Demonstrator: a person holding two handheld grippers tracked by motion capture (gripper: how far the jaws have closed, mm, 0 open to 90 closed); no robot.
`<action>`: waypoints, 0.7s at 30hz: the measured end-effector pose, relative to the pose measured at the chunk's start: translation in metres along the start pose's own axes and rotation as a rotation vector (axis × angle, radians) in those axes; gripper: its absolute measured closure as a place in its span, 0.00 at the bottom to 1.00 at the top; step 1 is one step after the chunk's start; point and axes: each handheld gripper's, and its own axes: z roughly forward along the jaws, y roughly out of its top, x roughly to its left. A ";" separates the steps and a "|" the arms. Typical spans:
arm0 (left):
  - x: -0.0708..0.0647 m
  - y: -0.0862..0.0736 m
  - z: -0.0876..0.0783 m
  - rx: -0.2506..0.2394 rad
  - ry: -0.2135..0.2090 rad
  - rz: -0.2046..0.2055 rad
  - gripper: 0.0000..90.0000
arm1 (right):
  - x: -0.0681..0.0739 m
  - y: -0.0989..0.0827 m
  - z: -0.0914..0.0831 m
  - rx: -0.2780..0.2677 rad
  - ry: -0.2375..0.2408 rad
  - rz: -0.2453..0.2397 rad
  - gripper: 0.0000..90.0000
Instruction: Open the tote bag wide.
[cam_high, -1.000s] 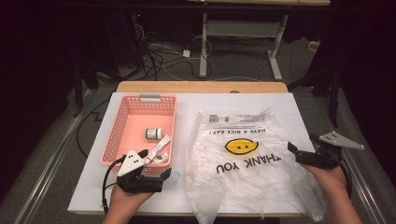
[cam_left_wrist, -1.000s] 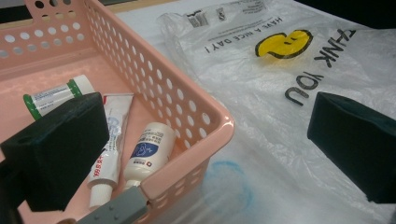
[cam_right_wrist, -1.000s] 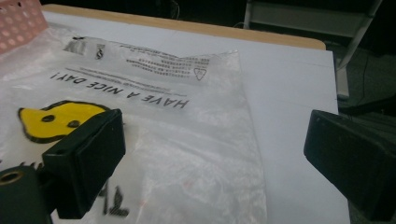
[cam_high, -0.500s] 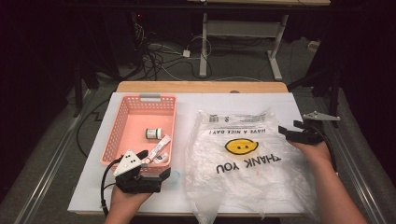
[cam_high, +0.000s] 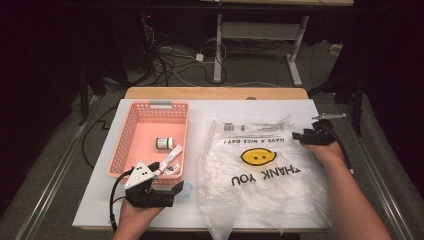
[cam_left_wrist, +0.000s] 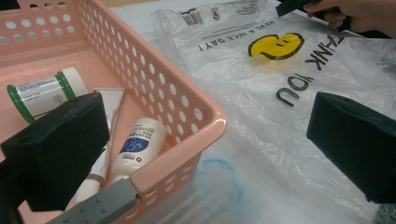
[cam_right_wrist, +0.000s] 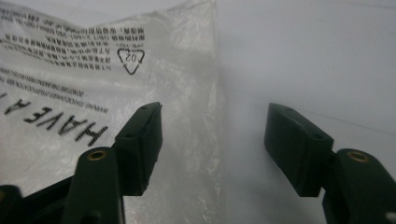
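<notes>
Clear plastic bag edge lies between the closing right tool jaws.

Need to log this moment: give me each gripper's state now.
Left gripper: open, astride the basket corner, holding nothing.
Right gripper: open, jaws just been closing around the plastic bag edge, pads not yet pressing.

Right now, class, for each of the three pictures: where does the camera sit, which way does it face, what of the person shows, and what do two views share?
High view: above the table, looking forward and down; both forearms show.
Left gripper view: on the left hand-held gripper, facing the pink basket and plastic bag; its open jaws show.
Right gripper view: on the right hand-held gripper, low over the bag's edge.
All share the bag.
</notes>
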 end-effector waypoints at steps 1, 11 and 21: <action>0.000 0.000 0.000 0.000 -0.001 0.000 0.00 | 0.001 -0.001 0.000 -0.005 -0.010 -0.029 0.64; 0.001 -0.001 0.001 0.009 -0.005 -0.001 0.00 | 0.005 -0.004 -0.004 0.022 0.108 -0.038 1.00; 0.004 -0.002 -0.002 -0.006 -0.006 -0.004 0.00 | -0.003 0.004 -0.012 -0.086 -0.015 0.025 1.00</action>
